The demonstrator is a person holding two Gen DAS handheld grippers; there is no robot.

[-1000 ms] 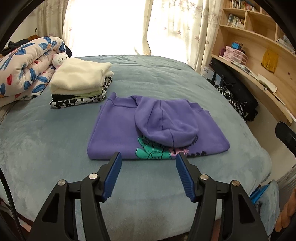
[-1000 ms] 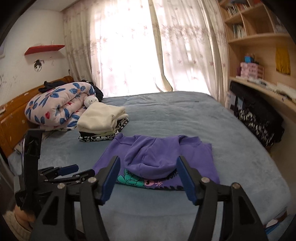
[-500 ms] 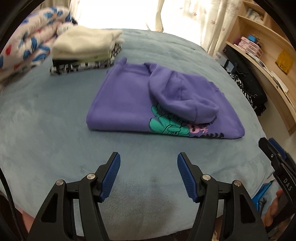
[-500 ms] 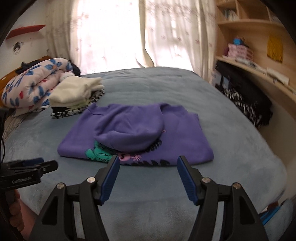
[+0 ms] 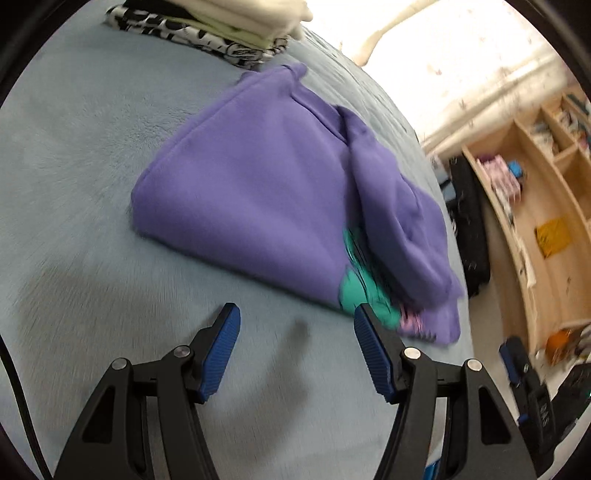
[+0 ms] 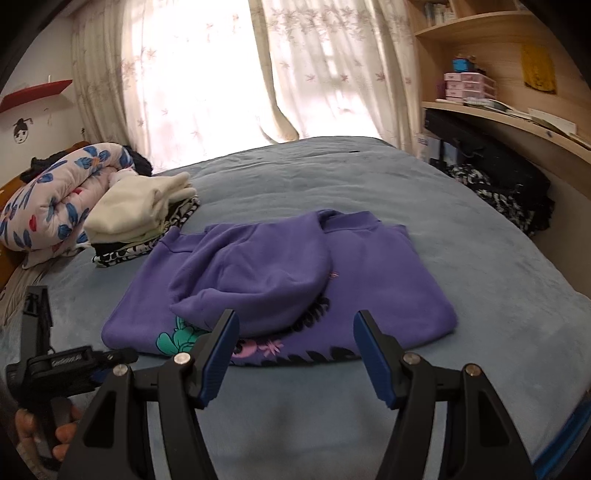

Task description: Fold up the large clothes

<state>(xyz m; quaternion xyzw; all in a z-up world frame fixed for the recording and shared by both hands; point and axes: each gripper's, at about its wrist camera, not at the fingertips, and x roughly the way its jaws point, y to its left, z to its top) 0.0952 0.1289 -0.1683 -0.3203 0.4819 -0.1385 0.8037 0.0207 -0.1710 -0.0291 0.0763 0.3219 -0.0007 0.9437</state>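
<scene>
Right wrist view, left to right. A rolled floral quilt (image 6: 55, 195) lies at the bed's left edge. Just beside it sits a stack of folded clothes (image 6: 142, 218), cream pieces on top, black-and-white patterned ones beneath. The left gripper (image 6: 114, 360) enters low at the left, held in a hand (image 6: 44, 435) and hovering over the blue-grey bedspread (image 6: 498, 280). The purple hoodie (image 6: 280, 280) lies folded in the middle of the bed, hood laid on top, its near edge showing a teal and pink print. The right gripper (image 6: 293, 350) is spread wide with nothing between its blue pads, hanging over bare bedspread just short of the hoodie's near edge. Open bedspread surrounds the hoodie on its far and right sides. Wooden shelves (image 6: 509, 110) at the right carry small pink drawer boxes (image 6: 467, 86); their contents cannot be made out.

Left wrist view, blurred. The left gripper (image 5: 295, 343) is likewise spread and empty, above bare bedspread (image 5: 74, 184) near the hoodie's (image 5: 258, 192) front edge, not touching it. The stack (image 5: 221, 29) lies beyond the hoodie's far corner.
</scene>
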